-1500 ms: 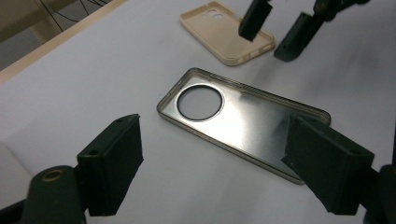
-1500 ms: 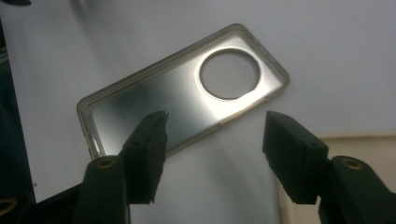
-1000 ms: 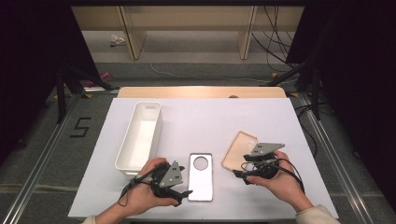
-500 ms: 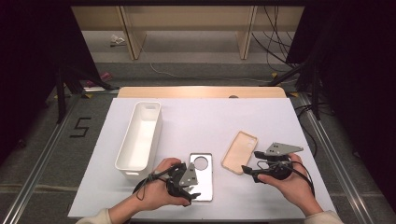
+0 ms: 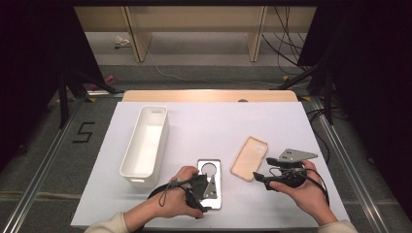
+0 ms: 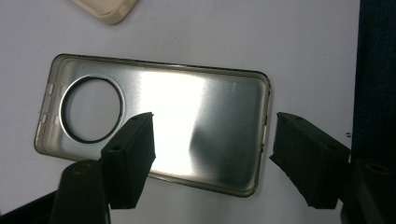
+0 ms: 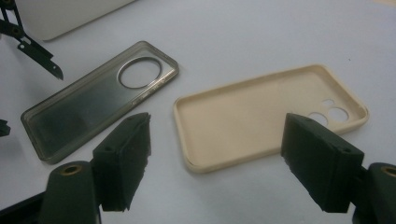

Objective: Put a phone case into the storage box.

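Your left gripper (image 5: 201, 194) sits over the near end of the clear phone case (image 5: 210, 171). Its jaws stand wide, and they have just been closing a little. In the left gripper view one jaw hangs over the clear phone case (image 6: 187, 116) face, the other just outside its short end edge; pads not pressing on it as far as I can tell. The case lies flat on the white worktop (image 5: 214, 126), open side up, round camera hole at the far end.

Your right gripper (image 5: 266, 178) is just beside the near end of the beige phone case (image 5: 248, 158), jaws wide with nothing between the pads. In the right gripper view the beige phone case (image 7: 266, 116) lies flat ahead of the jaws, open side up, apart from the clear one.

White bin (image 5: 145, 145) stands left of both cases, well apart from the beige one.
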`<state>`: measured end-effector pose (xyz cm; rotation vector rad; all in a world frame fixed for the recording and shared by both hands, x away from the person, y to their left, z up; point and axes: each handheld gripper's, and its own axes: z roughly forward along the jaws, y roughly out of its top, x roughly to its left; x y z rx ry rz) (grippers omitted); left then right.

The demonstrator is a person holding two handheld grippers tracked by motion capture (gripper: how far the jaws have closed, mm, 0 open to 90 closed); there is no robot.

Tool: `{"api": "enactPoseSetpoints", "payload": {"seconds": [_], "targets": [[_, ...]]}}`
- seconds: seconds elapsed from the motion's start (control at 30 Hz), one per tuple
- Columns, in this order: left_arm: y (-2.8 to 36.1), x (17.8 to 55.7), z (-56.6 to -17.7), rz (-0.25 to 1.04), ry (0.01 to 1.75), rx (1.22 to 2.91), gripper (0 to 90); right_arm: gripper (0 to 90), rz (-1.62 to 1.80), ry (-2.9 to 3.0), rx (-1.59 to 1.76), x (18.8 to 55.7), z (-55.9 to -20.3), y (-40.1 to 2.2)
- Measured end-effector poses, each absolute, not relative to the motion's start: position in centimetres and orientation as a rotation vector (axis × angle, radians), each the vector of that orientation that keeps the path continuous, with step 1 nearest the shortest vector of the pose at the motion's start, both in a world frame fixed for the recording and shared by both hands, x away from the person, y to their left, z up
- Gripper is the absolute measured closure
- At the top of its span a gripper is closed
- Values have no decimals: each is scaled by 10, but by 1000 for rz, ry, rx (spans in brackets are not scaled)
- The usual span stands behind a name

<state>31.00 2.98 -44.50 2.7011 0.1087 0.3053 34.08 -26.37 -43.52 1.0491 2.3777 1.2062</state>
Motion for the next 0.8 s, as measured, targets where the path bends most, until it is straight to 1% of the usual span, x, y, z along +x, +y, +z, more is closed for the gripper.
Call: {"api": "enactPoseSetpoints", "payload": {"seconds": [0.17, 0.5, 0.8], "targets": [[27, 309, -451, 312, 82, 2749, 298, 255, 1210, 2379, 1050, 341, -435, -264], [17, 308, -459, 340, 33, 2791, 301, 260, 1211, 2381, 1043, 341, -436, -263], [16, 309, -461, 332, 36, 2808, 305, 262, 1212, 2380, 1047, 341, -435, -264]]}}
